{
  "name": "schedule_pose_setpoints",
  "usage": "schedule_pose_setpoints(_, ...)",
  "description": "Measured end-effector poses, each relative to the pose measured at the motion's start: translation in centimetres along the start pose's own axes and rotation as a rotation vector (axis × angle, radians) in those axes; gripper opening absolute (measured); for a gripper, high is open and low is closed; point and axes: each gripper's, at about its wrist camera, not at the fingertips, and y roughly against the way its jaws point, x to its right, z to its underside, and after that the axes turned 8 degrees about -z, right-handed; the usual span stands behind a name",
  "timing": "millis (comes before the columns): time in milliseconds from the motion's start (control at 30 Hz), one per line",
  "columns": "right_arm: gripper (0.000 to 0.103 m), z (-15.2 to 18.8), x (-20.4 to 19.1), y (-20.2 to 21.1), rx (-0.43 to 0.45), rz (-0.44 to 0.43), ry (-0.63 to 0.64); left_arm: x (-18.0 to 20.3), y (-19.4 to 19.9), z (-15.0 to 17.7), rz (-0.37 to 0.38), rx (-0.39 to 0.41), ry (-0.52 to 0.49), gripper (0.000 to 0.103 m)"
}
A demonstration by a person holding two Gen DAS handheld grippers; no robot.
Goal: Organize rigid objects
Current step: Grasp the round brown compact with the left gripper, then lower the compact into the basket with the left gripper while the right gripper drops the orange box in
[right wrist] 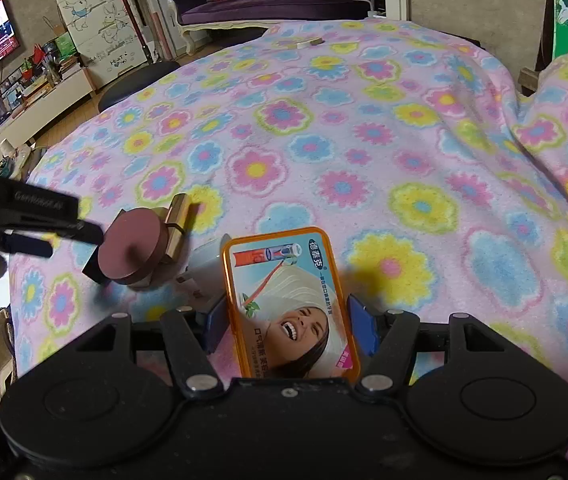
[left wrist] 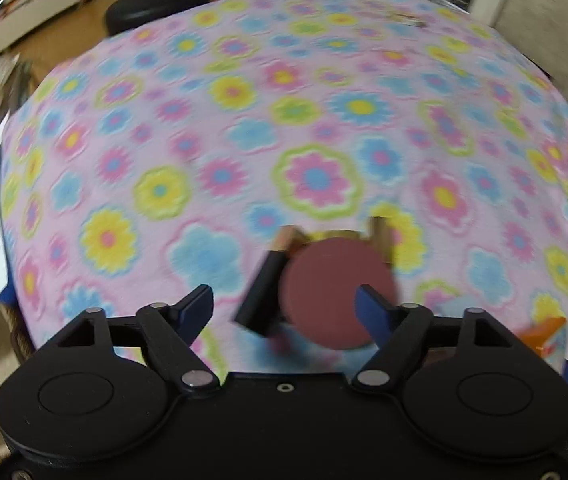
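Note:
A round maroon compact (left wrist: pixel 334 292) lies on the floral blanket, with a black stick (left wrist: pixel 262 294) at its left and gold tubes (left wrist: pixel 380 240) behind it. My left gripper (left wrist: pixel 284 304) is open, with its blue fingers either side of the compact and black stick; it touches neither visibly. In the right wrist view the same pile (right wrist: pixel 134 246) lies at the left, with the left gripper (right wrist: pixel 50 240) beside it. My right gripper (right wrist: pixel 290 326) is shut on an orange-rimmed flat tin (right wrist: pixel 288 300) with a smiling face printed on it.
The pink floral blanket (right wrist: pixel 364 140) covers the whole table. A small flat object (right wrist: pixel 308 43) lies at its far edge. A black stool (right wrist: pixel 136 80) stands beyond the left edge. A white plastic item (right wrist: pixel 200 272) lies by the tin.

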Motion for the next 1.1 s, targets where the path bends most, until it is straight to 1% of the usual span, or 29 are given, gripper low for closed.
schedule_pose_setpoints(100, 0.062, 0.2, -0.1, -0.2, -0.005, -0.005, 0.002, 2.0, -0.1, -0.2, 0.013, -0.002, -0.066, 0.079)
schedule_pose_setpoints(200, 0.062, 0.2, 0.1, -0.2, -0.006, -0.010, -0.003, 3.3, -0.9, -0.2, -0.010, -0.021, -0.098, 0.080)
schedule_pose_setpoints(333, 0.062, 0.3, 0.1, -0.1, -0.002, -0.017, -0.005, 3.3, -2.1, -0.8, -0.029, -0.054, -0.067, 0.080)
schedule_pose_setpoints(467, 0.062, 0.2, 0.0, 0.0, 0.005, -0.023, -0.003, 2.9, -3.3, -1.5, -0.010, -0.095, -0.042, 0.080)
schedule_pose_setpoints(533, 0.062, 0.2, -0.2, -0.1, 0.004, -0.027, -0.001, 3.0, -3.8, -1.5, -0.005, -0.111, -0.034, 0.087)
schedule_pose_setpoints(567, 0.062, 0.2, -0.3, -0.2, 0.002, -0.030, 0.001, 3.1, -3.9, -1.5, -0.002, -0.112, -0.034, 0.088)
schedule_pose_setpoints(600, 0.062, 0.2, -0.4, -0.2, 0.001, -0.032, 0.003, 3.4, -4.0, -1.5, -0.005, -0.109, -0.045, 0.084)
schedule_pose_setpoints(667, 0.062, 0.3, -0.5, -0.3, -0.002, -0.034, 0.007, 3.9, -3.4, -1.3, -0.018, -0.067, -0.094, 0.071)
schedule_pose_setpoints(733, 0.062, 0.3, -0.7, -0.3, -0.003, -0.034, 0.012, 4.1, -3.0, -1.0, -0.008, -0.053, -0.117, 0.070)
schedule_pose_setpoints(800, 0.062, 0.3, -0.8, -0.1, -0.002, -0.034, 0.015, 3.9, -2.8, -0.5, 0.004, -0.048, -0.115, 0.070)
schedule_pose_setpoints(933, 0.062, 0.0, -1.6, 0.4, 0.005, -0.036, 0.027, 2.3, -1.5, 0.2, 0.017, -0.050, -0.069, 0.070)
schedule_pose_setpoints(1100, 0.062, -0.8, -4.0, 1.1, 0.020, -0.060, 0.061, -1.9, 1.3, 0.5, 0.039, -0.054, 0.021, 0.070)
